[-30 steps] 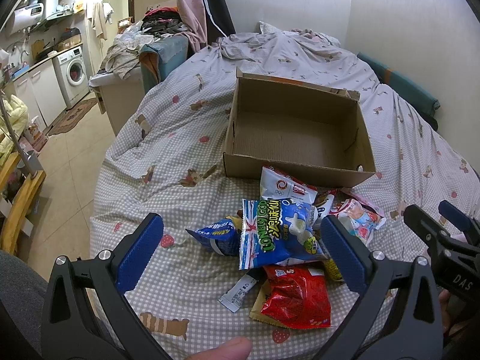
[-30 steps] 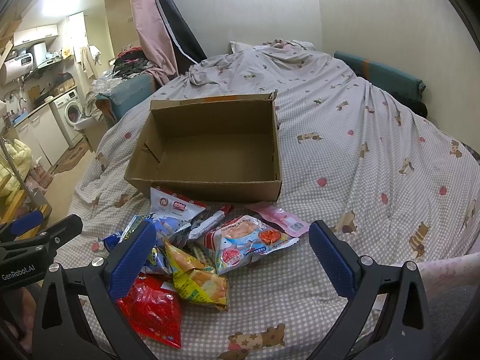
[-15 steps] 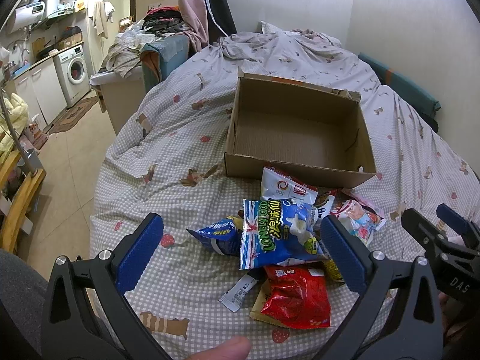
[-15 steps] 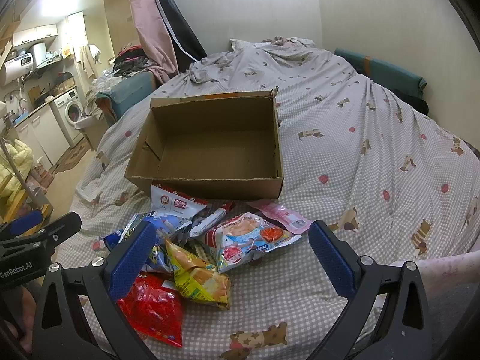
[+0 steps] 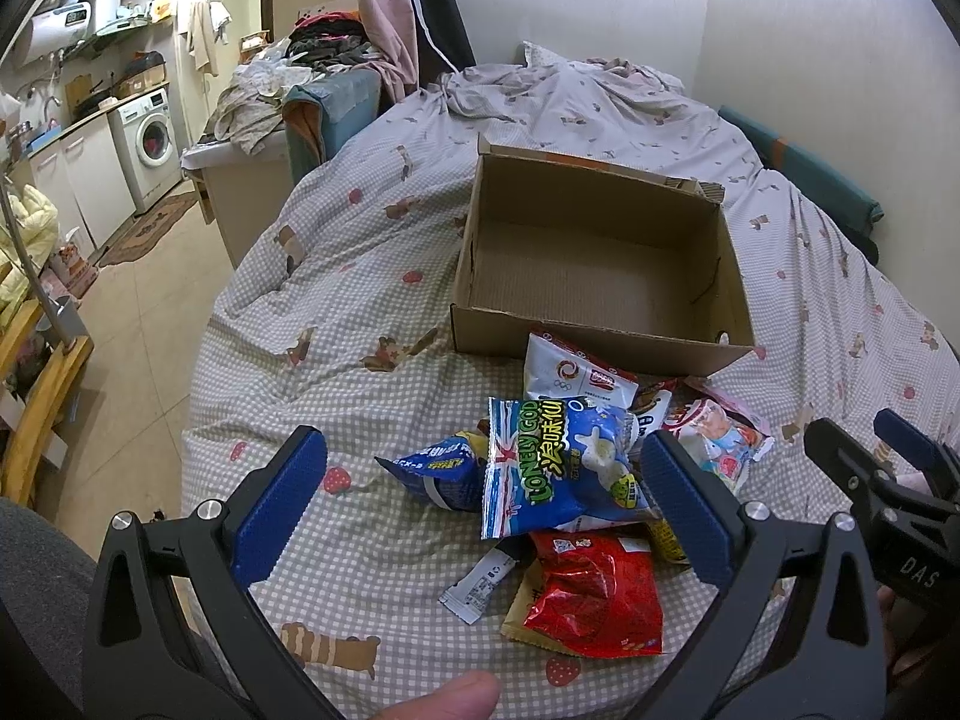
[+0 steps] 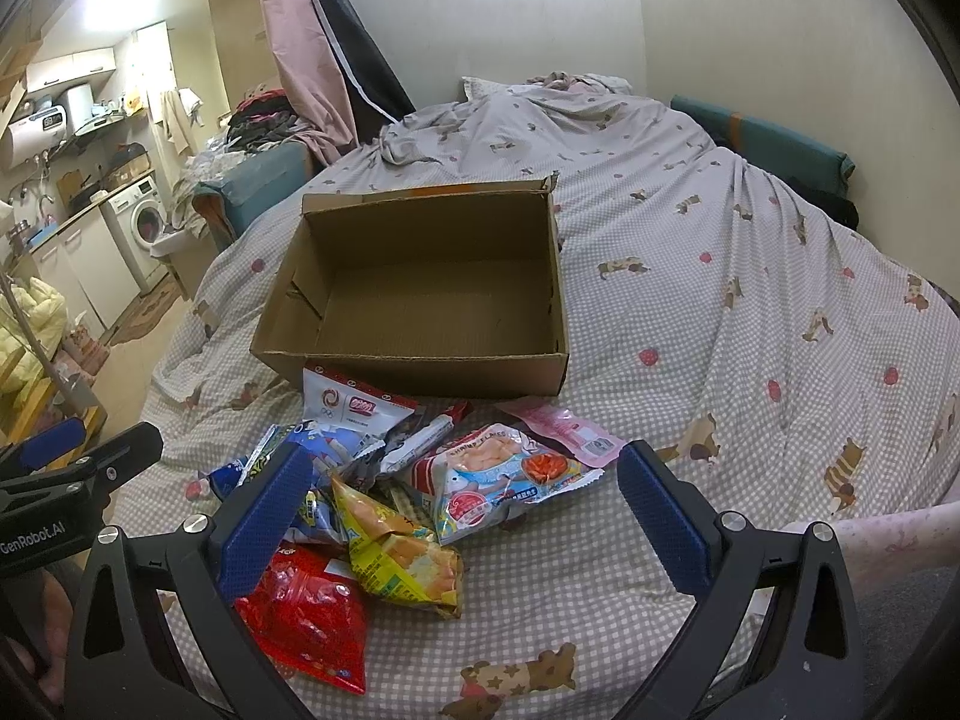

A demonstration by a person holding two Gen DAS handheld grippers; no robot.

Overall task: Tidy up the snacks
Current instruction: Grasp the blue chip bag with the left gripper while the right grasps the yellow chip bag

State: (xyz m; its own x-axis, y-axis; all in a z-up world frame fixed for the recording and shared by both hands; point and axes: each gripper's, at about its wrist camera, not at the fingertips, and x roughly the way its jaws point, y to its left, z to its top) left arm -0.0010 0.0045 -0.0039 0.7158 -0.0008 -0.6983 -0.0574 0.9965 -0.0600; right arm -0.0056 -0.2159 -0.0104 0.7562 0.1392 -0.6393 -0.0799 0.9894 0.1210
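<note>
Both claws spread wide and empty above the snack pile (image 6: pixel 384 498) just before the empty cardboard box (image 5: pixel 594 264): best lower the left gripper (image 5: pixel 480 498) squarely over the blue Lonely God bag (image 5: pixel 558 468), probably topmost, pinch mid-body, then lift clear.

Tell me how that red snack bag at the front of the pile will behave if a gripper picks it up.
The red snack bag looks puffed and crinkled, so it is probably light and would dent under the pads. Its film looks glossy, so it may slip unless pinched near a sealed edge. It lies on a soft bedsheet, so pushing would likely slide it.
</note>
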